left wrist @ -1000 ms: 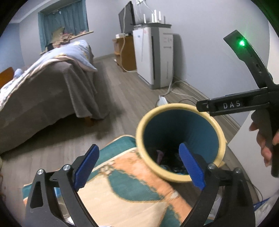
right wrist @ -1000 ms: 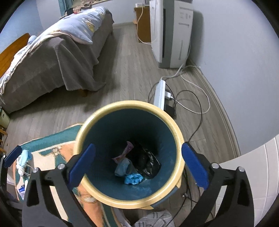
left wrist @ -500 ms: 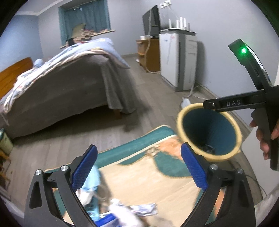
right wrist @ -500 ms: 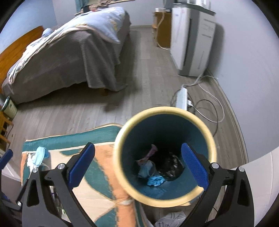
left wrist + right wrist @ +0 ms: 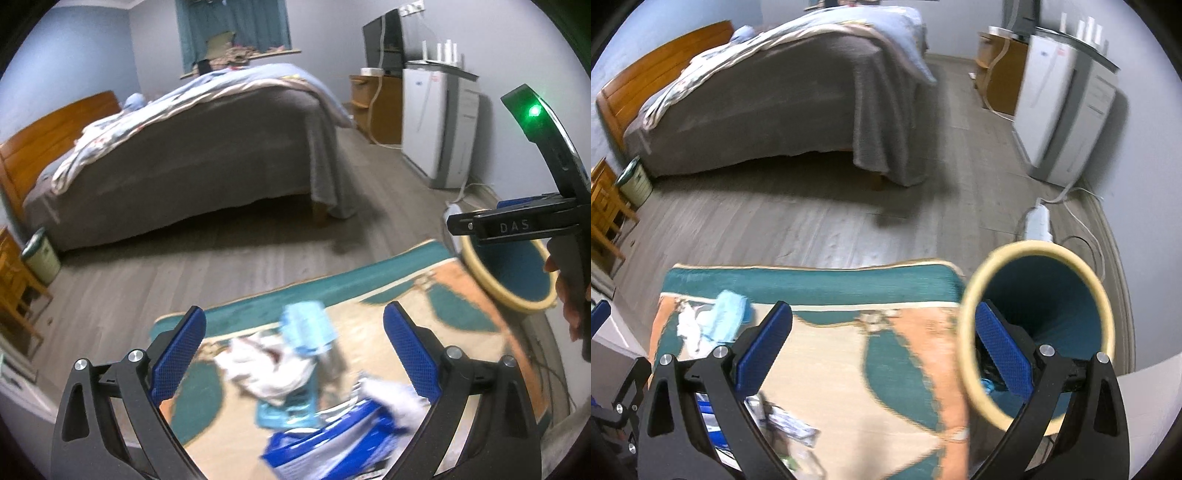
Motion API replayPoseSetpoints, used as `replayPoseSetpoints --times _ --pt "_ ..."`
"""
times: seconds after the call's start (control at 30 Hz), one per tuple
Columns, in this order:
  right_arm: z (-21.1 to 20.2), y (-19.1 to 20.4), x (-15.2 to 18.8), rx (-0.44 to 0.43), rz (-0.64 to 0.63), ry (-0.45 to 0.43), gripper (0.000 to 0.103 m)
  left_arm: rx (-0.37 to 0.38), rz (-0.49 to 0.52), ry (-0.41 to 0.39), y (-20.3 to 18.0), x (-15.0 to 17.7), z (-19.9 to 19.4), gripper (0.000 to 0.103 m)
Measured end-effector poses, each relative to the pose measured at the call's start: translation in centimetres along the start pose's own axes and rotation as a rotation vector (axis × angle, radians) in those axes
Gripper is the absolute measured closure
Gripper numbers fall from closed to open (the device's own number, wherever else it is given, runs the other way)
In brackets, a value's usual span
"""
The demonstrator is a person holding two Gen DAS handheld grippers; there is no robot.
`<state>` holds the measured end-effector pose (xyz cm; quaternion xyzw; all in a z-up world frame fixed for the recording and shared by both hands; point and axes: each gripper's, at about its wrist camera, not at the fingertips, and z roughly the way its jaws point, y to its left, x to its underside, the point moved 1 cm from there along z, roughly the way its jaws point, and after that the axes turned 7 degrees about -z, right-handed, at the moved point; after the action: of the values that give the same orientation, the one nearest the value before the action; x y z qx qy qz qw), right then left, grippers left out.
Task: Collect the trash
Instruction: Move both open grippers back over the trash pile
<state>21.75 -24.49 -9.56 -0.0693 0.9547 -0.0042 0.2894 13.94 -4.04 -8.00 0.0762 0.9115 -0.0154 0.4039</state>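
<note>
A pile of trash lies on the patterned rug (image 5: 369, 332): a light blue face mask (image 5: 308, 328), crumpled white paper (image 5: 273, 369) and a blue and white wrapper (image 5: 332, 443). My left gripper (image 5: 293, 354) is open and empty above this pile. The yellow-rimmed teal bin (image 5: 1045, 325) stands at the rug's right end; it also shows in the left wrist view (image 5: 517, 277). My right gripper (image 5: 884, 350) is open and empty, left of the bin. The mask (image 5: 726, 319) and a wrapper (image 5: 790, 424) show in the right wrist view.
A bed (image 5: 184, 162) with a grey cover fills the back. A white appliance (image 5: 1060, 103) and a wooden cabinet (image 5: 376, 107) stand by the right wall. A power strip (image 5: 1038, 221) with cables lies on the floor behind the bin. A small green bin (image 5: 40, 254) stands at left.
Both grippers have swung left, away from the bin and over the rug. The trash pile has come into the left wrist view. Both stay open and empty.
</note>
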Motion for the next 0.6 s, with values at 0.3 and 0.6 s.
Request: replayPoseSetpoints --times 0.3,0.6 --pt "2.6 6.8 -0.6 -0.018 -0.090 0.039 0.006 -0.078 -0.052 0.064 5.7 2.3 1.5 0.007" --pt "5.0 10.9 -0.7 -0.043 -0.132 0.062 0.006 -0.087 -0.119 0.145 8.8 4.2 3.7 0.007"
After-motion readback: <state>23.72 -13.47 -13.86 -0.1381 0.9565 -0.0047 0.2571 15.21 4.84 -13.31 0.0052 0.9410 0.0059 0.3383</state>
